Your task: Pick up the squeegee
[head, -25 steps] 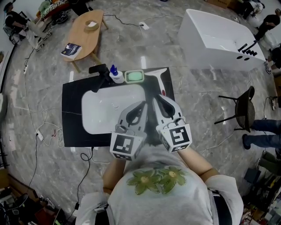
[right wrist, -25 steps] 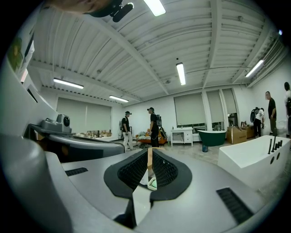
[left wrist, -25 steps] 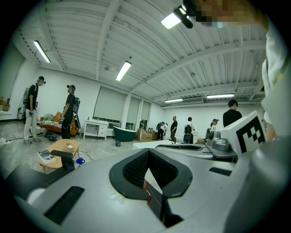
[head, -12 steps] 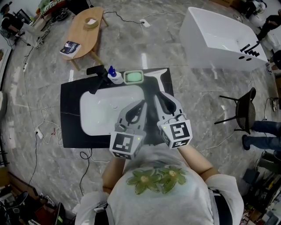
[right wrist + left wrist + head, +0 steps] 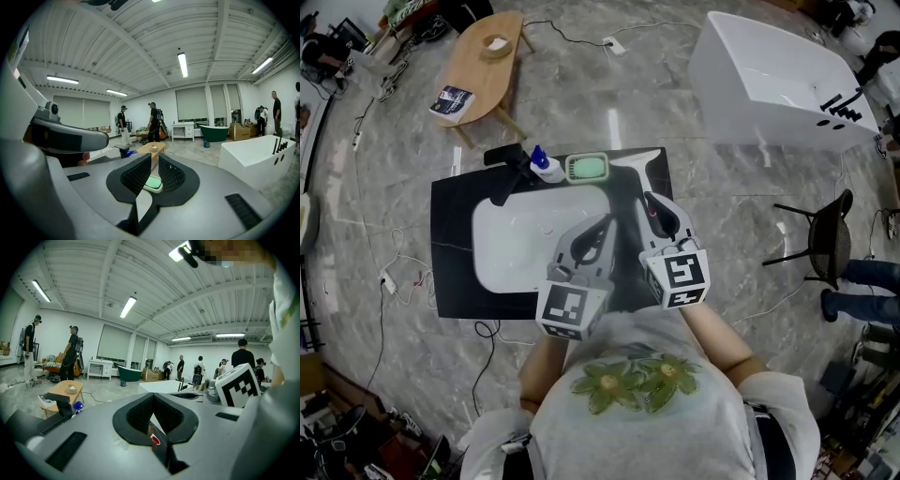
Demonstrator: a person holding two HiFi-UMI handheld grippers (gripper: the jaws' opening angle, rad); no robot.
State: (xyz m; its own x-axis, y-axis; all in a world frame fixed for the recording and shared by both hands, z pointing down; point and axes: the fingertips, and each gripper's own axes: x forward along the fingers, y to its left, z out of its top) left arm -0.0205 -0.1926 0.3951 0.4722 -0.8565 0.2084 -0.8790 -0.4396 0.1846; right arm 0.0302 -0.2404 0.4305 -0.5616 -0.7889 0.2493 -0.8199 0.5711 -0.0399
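while the squeegee (image 5: 636,165) lies beside the basin (image 5: 491,230), the left tool (image 5: 604,222) and right tool (image 5: 650,200) hover, jaws together, empty.

Grey marble floor (image 5: 656,103), white bathtub (image 5: 750,105), oval wooden table (image 5: 481,82), black chair (image 5: 825,234)

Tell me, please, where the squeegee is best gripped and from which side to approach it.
Probably the slim handle of the squeegee, not the wide blade at its far end. It lies flat on the black counter, handle towards you, so come from above, jaws across it.
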